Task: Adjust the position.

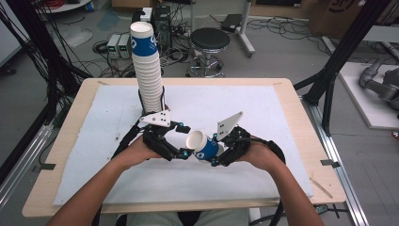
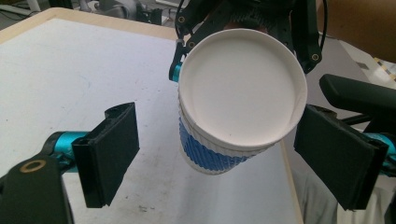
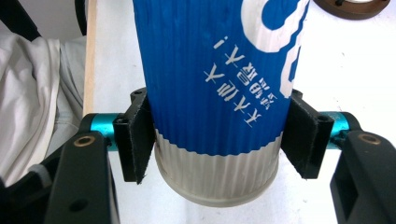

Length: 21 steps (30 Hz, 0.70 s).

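Risk of crushing or dropping the paper cup (image 1: 203, 146), pinched near its base by the right gripper (image 1: 214, 149) above the desk (image 1: 291, 117), left gripper (image 1: 181, 141) fingers (image 2: 109, 151) spread wide either side of its rim, touching nothing.

cup (image 3: 219, 93) top cut off by frame edge, cup stack (image 1: 148, 75) base hidden behind left gripper (image 1: 176, 141)

On the bench (image 1: 291, 141) a tall stack of cups (image 1: 148, 80) stands left of centre, toward the far edge; nearer, a single cup (image 1: 203, 145) lies tilted between the left claw (image 1: 181, 141) and right claw (image 1: 217, 149)
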Each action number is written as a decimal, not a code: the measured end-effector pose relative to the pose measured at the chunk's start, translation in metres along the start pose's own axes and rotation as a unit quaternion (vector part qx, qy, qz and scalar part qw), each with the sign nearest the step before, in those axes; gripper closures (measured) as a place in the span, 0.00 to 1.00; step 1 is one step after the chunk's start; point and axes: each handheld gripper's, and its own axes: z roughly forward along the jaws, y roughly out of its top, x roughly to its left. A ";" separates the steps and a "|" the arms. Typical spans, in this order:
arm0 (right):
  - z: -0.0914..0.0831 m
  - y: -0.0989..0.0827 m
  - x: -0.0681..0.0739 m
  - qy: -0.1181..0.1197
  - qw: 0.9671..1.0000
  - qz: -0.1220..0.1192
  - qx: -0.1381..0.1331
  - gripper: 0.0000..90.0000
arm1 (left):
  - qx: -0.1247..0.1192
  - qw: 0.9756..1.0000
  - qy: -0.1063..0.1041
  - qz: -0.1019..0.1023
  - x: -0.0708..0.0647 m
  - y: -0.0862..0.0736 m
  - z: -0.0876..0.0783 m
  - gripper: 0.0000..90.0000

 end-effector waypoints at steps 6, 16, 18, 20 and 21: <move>-0.002 0.003 0.000 -0.003 1.000 -0.009 0.019 0.39 | 0.003 1.000 -0.003 -0.002 0.000 0.000 -0.001 0.16; 0.000 0.003 0.001 -0.003 0.999 -0.014 0.047 0.39 | 0.007 1.000 -0.018 0.006 -0.001 0.000 -0.005 0.16; 0.001 0.005 0.001 -0.001 0.998 -0.019 0.055 0.39 | 0.016 1.000 -0.018 0.007 -0.001 0.001 -0.004 0.16; 0.003 0.007 0.001 -0.001 0.998 -0.024 0.064 0.39 | 0.026 0.999 -0.020 0.009 -0.001 0.003 -0.002 0.16; 0.004 0.008 0.001 0.000 0.997 -0.025 0.070 0.39 | 0.032 0.999 -0.023 0.013 -0.001 0.005 -0.001 0.16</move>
